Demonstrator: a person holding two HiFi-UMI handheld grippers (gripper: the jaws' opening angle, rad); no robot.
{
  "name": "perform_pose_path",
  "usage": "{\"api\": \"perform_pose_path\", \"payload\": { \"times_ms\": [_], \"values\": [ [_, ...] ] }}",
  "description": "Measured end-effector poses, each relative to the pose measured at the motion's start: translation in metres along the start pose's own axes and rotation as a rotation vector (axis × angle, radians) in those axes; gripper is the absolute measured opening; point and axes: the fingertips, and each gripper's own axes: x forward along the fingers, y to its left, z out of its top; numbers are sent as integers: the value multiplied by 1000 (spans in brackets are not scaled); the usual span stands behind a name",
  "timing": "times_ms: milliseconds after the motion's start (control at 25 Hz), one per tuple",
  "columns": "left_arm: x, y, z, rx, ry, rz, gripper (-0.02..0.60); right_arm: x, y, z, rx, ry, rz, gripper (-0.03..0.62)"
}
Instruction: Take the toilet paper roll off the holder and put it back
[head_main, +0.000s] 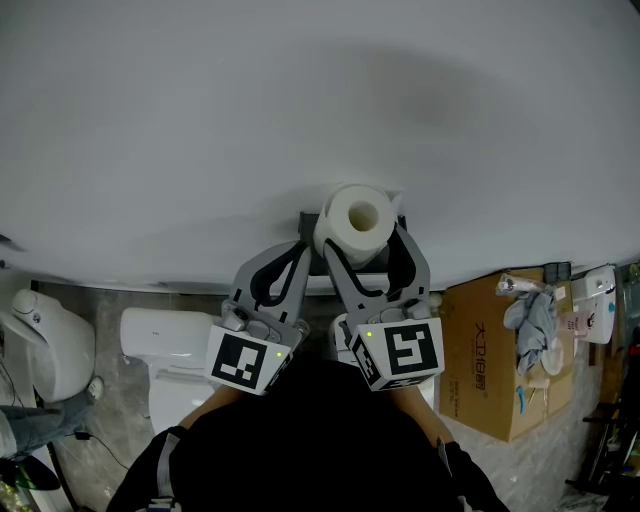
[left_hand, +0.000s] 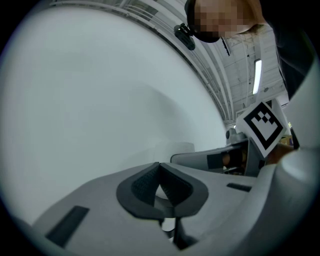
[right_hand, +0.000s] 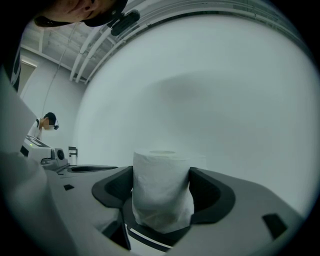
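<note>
Here our right gripper (head_main: 362, 240) had its jaws clenched on the toilet paper roll (head_main: 357, 217), one dark pad pressed against each side of it. In the right gripper view the roll (right_hand: 161, 192) stood upright between the jaws of that gripper (right_hand: 161, 189), its white paper slightly crumpled near the bottom, with the plain white wall (right_hand: 210, 90) behind it. From the head view we looked down on the open end of the roll's core, close to the wall (head_main: 300, 100). A dark piece of the holder (head_main: 308, 220) showed just beside the roll on its left, against the wall; we could not tell whether the roll sat on the holder or was lifted clear of it.

Our left gripper (head_main: 298, 250) hovered just beside the right one, a little lower and to the left, and touched neither the roll nor the holder. In the left gripper view its jaws (left_hand: 160, 174) were pressed together, pad against pad, with nothing held between them, and the right gripper's marker cube (left_hand: 263, 126) showed off to the side.

Below, a white toilet (head_main: 165, 350) stood on the floor to the left, and a cardboard box (head_main: 495, 345) with some cloth on top of it stood to the right.
</note>
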Motion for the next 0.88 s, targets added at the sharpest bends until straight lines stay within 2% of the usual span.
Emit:
{"api": "perform_pose_path", "payload": {
  "times_ms": [360,880],
  "values": [
    [-3,0,1,-1,4,-8,6,0,1,3,-7,-11,-15,341],
    [1,-10,3,8,6,-30,6,-15,-5,28,-49,-90,-41,341]
  ]
}}
